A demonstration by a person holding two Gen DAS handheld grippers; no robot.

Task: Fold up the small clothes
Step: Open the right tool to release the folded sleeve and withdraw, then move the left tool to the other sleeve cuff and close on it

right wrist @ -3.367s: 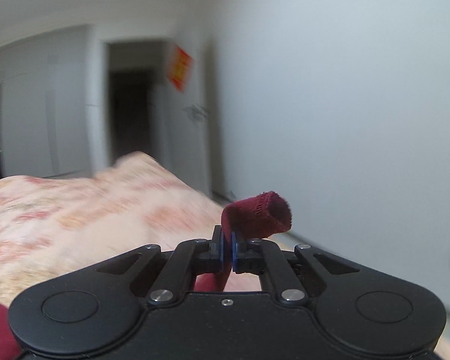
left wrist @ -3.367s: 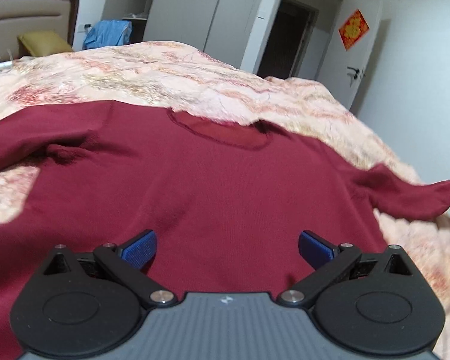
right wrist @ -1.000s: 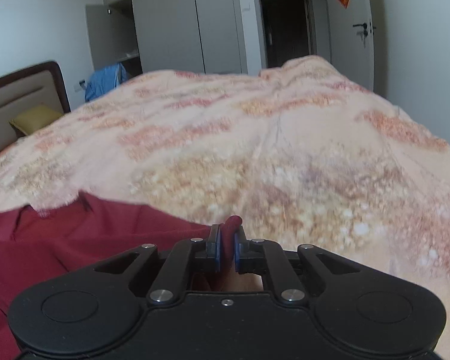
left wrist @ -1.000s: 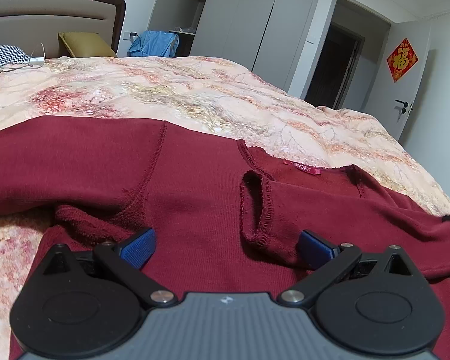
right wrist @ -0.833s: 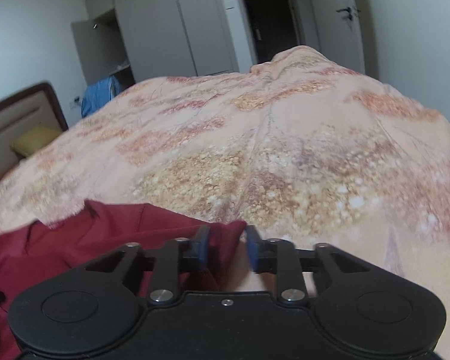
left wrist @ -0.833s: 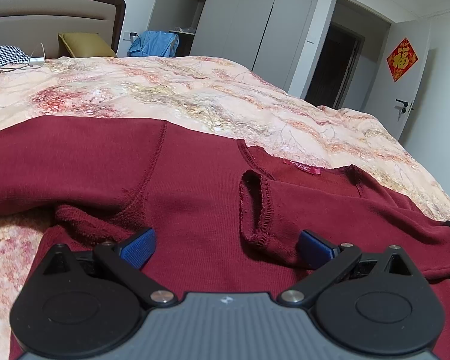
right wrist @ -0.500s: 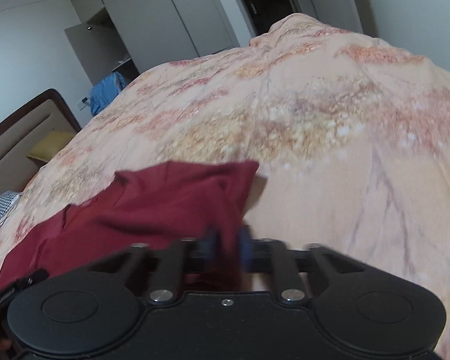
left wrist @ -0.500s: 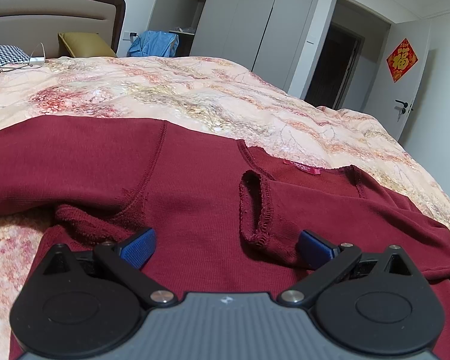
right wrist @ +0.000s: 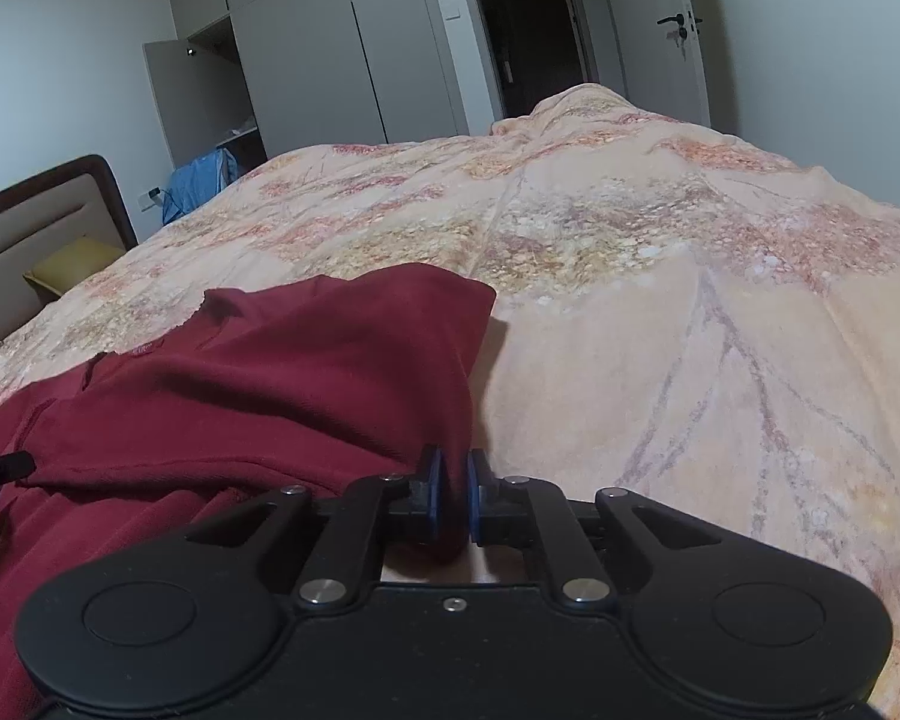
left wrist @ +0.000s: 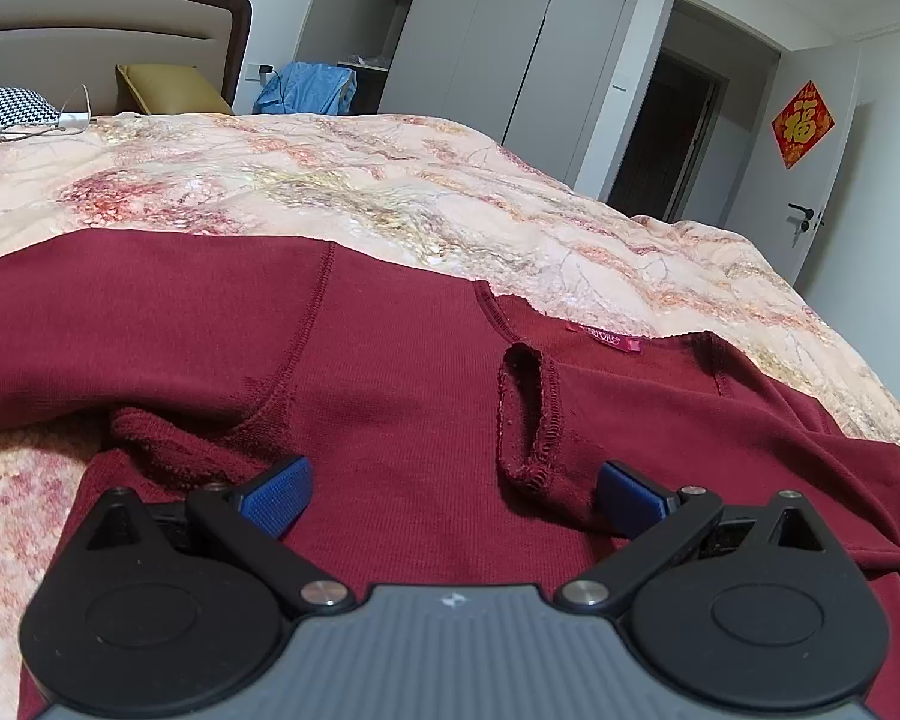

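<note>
A dark red knit sweater (left wrist: 402, 372) lies spread on the floral bedspread (left wrist: 330, 180). One sleeve is folded across the chest, its open cuff (left wrist: 528, 414) lying near the neckline and pink label (left wrist: 603, 338). My left gripper (left wrist: 450, 489) is open, low over the sweater's body, with the cuff between its blue pads. My right gripper (right wrist: 451, 495) is shut on the sweater's right edge fold (right wrist: 450, 360), at the garment's side on the bedspread (right wrist: 690, 300).
The headboard (left wrist: 120, 18), a yellow pillow (left wrist: 162, 90) and a checked pillow (left wrist: 6, 111) are at the far left. A blue garment (left wrist: 306, 87) hangs by the wardrobe (left wrist: 510, 48). A doorway (left wrist: 672, 132) and a door with a red sign (left wrist: 801, 123) stand at the right.
My right gripper let go of the sleeve, drew back to the sweater's right side and shut on the edge fold there. My left gripper has stayed open and still.
</note>
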